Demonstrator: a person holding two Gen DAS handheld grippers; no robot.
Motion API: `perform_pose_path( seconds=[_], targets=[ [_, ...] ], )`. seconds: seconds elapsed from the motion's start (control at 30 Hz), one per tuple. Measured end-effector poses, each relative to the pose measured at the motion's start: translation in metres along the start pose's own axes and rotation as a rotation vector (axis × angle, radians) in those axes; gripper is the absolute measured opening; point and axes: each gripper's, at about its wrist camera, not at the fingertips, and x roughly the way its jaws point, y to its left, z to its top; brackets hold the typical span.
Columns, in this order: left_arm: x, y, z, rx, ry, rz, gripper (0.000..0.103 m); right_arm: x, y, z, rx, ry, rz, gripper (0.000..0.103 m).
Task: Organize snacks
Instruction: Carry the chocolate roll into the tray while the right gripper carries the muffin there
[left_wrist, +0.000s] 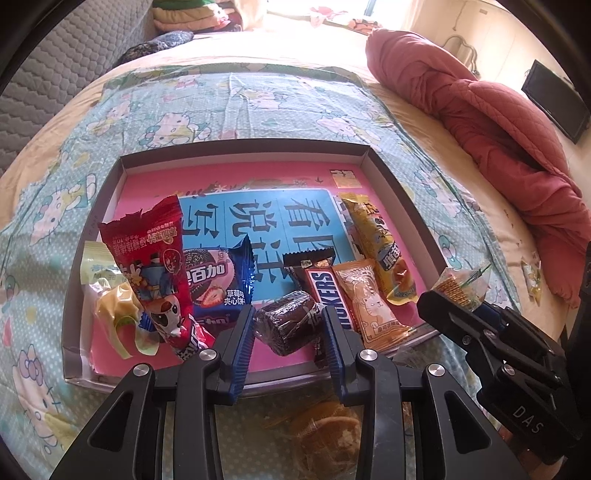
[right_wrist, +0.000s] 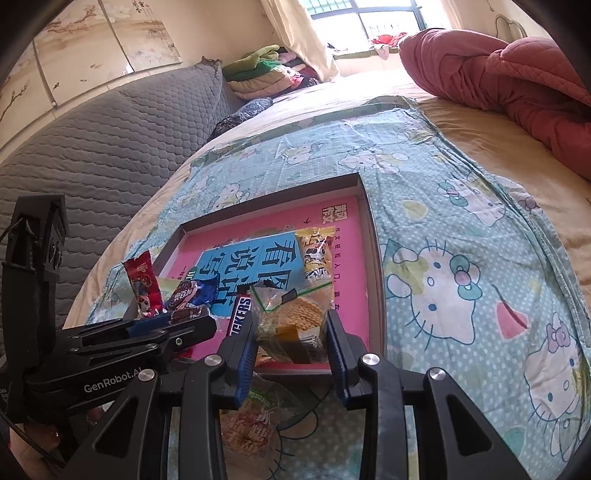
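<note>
A dark round wrapped cake (left_wrist: 286, 325) is gripped by the left gripper (left_wrist: 290, 338), a clear-wrapped cracker packet (right_wrist: 291, 321) by the right gripper (right_wrist: 291, 345), both over the shallow pink-floored cardboard tray (left_wrist: 236, 147); crowded wrappers there could be knocked askew on release.

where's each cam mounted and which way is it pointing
Left wrist: on the left claw, looking down at a chocolate roll it grips over the tray; right claw at right.
Right wrist: on the right claw, gripping a cracker pack; left claw at left.
Shared: tray, Snickers bar.
</note>
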Motion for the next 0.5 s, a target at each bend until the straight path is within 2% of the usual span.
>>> perform_pose_path(
  seconds=[0.5],
  targets=[
    [0.0037,-0.0019,-0.0031,0.006,0.016,0.012,0.037,0.0078,-0.0023,-0.0059,-0.008,0.015,-0.012,0.035]
  ],
)
